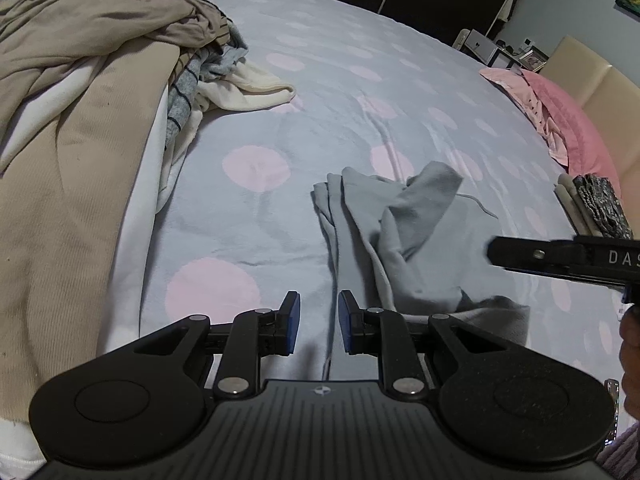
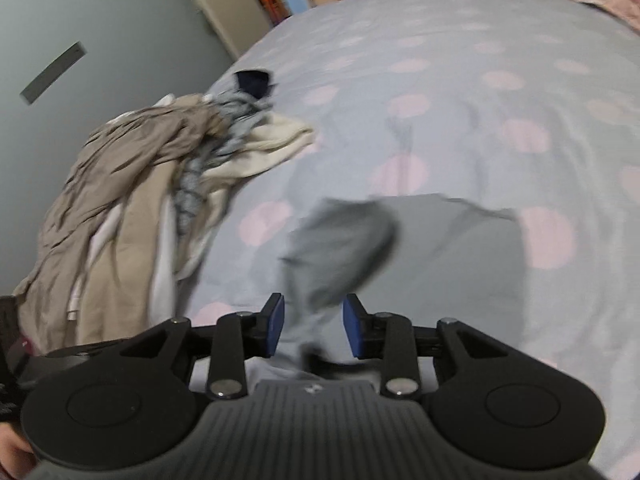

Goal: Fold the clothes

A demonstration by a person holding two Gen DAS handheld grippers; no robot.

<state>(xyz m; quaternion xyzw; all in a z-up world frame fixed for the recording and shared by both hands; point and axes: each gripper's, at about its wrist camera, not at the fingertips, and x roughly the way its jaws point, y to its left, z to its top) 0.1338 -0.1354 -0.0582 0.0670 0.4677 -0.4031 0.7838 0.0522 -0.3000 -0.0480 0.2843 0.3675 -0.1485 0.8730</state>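
A grey garment lies crumpled on the bed, just ahead and right of my left gripper, which is open and empty above the garment's left edge. In the right wrist view the same grey garment is blurred; a fold of it hangs between the open blue pads of my right gripper. The pads stand apart and do not pinch it. The right gripper also shows side-on in the left wrist view, over the garment's right side.
A heap of beige, white and striped clothes covers the bed's left side, also seen in the right wrist view. Folded items and pink pillows lie at the right. The spotted grey bedspread stretches ahead.
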